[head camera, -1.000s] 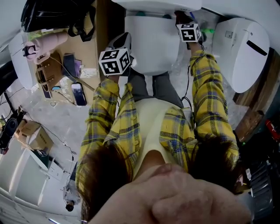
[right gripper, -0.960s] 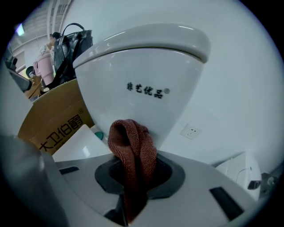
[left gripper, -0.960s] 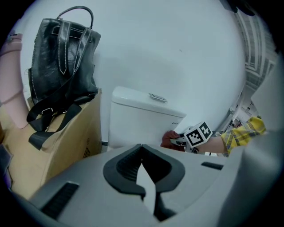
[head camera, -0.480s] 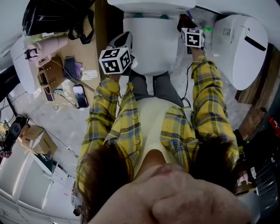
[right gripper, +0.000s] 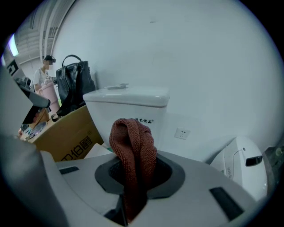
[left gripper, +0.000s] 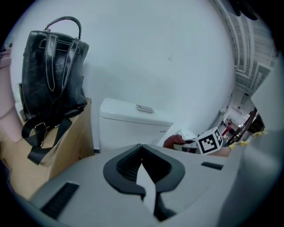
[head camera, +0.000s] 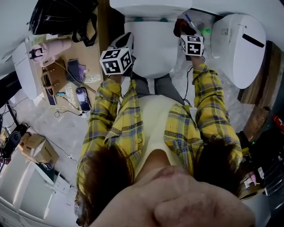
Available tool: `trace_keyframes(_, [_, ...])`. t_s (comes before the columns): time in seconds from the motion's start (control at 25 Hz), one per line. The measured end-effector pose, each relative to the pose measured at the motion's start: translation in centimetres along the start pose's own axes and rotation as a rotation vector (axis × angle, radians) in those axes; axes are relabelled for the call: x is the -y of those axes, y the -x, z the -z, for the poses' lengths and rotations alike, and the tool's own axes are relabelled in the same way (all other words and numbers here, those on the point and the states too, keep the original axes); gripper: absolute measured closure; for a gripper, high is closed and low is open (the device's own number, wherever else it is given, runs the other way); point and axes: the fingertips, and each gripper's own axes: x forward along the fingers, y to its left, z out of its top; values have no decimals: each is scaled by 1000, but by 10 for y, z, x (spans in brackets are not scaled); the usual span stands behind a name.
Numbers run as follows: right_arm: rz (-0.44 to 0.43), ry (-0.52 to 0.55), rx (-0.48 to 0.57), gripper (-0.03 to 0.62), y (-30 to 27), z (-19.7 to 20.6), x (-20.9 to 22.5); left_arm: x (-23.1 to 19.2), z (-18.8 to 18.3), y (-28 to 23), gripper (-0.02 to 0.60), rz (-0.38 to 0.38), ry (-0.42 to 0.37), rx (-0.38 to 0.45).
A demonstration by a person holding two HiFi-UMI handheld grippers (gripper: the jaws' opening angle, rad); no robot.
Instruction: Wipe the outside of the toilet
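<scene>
The white toilet (head camera: 153, 44) stands at the top of the head view with its lid down and its tank (head camera: 151, 6) behind. My right gripper (head camera: 185, 32) is at the toilet's right rear, beside the tank, shut on a reddish-brown cloth (head camera: 182, 25). In the right gripper view the cloth (right gripper: 133, 148) bulges up out of the jaws, with the tank (right gripper: 128, 106) just beyond. My left gripper (head camera: 125, 41) hovers at the toilet's left edge. Its jaws (left gripper: 142, 150) are shut with nothing in them, and they point at the tank (left gripper: 133, 126).
A black bag (head camera: 57, 15) sits on a cardboard box (head camera: 91, 48) left of the toilet. A phone (head camera: 83, 98) and small items lie on the floor nearby. A white rounded unit (head camera: 242, 44) stands to the right. A wall socket (right gripper: 182, 133) is behind the toilet.
My right gripper with the cloth has shifted a little along the toilet's right rear. The left gripper has stayed by the left edge.
</scene>
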Motion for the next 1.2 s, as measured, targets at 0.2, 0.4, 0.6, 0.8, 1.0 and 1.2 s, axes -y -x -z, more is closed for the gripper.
trace_keyframes(0.2, [-12, -19, 69, 511, 27, -25, -10, 2, -8, 11, 572, 14, -15, 16])
trace_keyframes(0.4, [-20, -33, 115, 511, 48, -41, -21, 0, -19, 22, 572, 16, -9, 52])
trace_keyframes(0.6, [-24, -42, 146, 511, 66, -51, -32, 0, -25, 31, 572, 21, 3, 81])
trace_keyframes(0.8, [-27, -60, 176, 511, 84, -59, -43, -6, -27, 40, 572, 11, 19, 101])
trace_keyframes(1.0, [-29, -75, 214, 511, 102, -68, -50, -12, -33, 52, 572, -11, 26, 136])
trace_keyframes(1.2, [-39, -90, 242, 511, 113, -74, -64, -21, -36, 61, 572, -57, 64, 190])
